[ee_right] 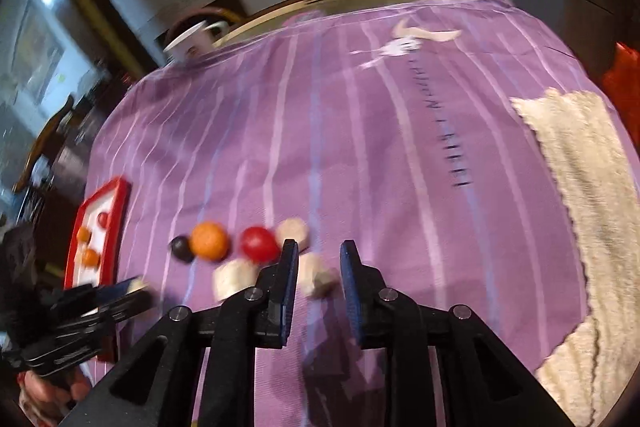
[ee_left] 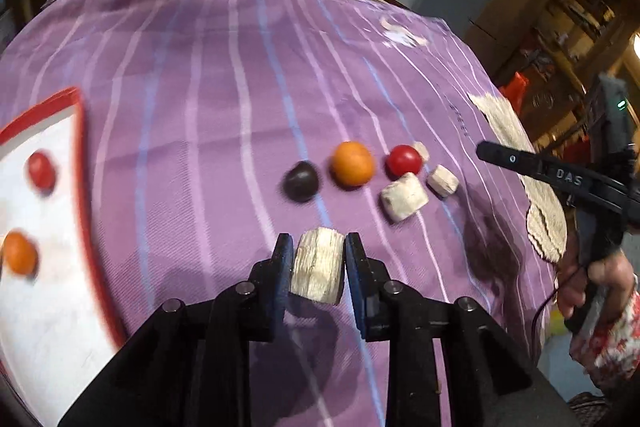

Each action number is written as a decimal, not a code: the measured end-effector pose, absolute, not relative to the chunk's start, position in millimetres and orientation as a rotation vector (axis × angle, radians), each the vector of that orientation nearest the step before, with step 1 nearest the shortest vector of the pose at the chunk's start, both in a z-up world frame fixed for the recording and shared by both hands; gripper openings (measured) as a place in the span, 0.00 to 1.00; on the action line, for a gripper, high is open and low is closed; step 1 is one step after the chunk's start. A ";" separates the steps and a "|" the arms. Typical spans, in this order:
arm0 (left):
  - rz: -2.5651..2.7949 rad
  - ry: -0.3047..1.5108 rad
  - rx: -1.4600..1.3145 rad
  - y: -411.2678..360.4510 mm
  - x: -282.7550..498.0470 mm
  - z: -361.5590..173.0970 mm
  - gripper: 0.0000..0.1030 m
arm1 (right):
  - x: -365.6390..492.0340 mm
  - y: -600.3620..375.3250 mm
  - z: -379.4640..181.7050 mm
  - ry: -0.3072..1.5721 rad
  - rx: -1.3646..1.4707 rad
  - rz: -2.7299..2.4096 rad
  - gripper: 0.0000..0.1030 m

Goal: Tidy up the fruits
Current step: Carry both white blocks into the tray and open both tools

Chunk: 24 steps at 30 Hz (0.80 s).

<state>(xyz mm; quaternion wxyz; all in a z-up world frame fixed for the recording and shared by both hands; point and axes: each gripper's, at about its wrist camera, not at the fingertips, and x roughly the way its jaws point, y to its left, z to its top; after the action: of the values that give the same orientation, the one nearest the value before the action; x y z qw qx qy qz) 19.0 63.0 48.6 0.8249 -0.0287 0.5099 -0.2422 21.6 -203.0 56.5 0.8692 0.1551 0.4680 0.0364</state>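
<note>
Red-rimmed white tray point(ee_left: 82, 131) at the left holds a red fruit point(ee_left: 41, 169) and an orange fruit point(ee_left: 19, 253) (blurred). Left gripper point(ee_left: 319, 267) clamps a pale chunk point(ee_left: 319, 265); right gripper point(ee_right: 319, 281) is closed, nothing gripped. Loose fruits lie mid-cloth point(ee_left: 200, 87).

Both tools are angled steeply down: the left gripper point(ee_left: 319, 263) is clamped on a pale chunk point(ee_left: 318, 271), while the right gripper point(ee_right: 319, 269) is drawn closed, empty.
</note>
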 end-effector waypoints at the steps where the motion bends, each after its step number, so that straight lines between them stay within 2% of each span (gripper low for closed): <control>1: -0.504 1.083 -0.077 70.8 17.3 50.5 0.25 | 24.5 -205.4 53.9 1.003 0.323 0.086 0.24; 7: -0.443 1.078 -0.149 106.2 10.5 56.7 0.25 | 28.6 -167.4 36.9 1.081 0.152 0.188 0.27; 9: -0.422 1.075 -0.165 115.6 8.6 57.2 0.25 | 29.9 -155.1 31.2 1.064 0.081 0.150 0.42; 10: -0.410 1.075 -0.171 119.8 7.6 56.9 0.25 | 32.2 -152.5 28.5 1.064 0.066 0.137 0.42; 14: -0.377 1.073 -0.189 131.3 1.5 55.3 0.25 | 39.2 -158.8 17.0 1.089 0.116 0.102 0.36; 15: -0.371 1.070 -0.199 135.8 0.4 55.5 0.25 | 39.4 -161.9 16.2 1.092 0.144 0.101 0.28; 24: -0.219 1.025 -0.311 220.4 -5.0 68.0 0.25 | 35.5 -148.4 46.3 1.054 0.242 0.154 0.27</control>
<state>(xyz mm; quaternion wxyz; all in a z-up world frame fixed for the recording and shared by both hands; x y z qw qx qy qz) -5.0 220.4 68.0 0.8542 -0.1477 0.4875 -0.1042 35.5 -148.4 46.3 0.8547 0.1150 0.5010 0.0730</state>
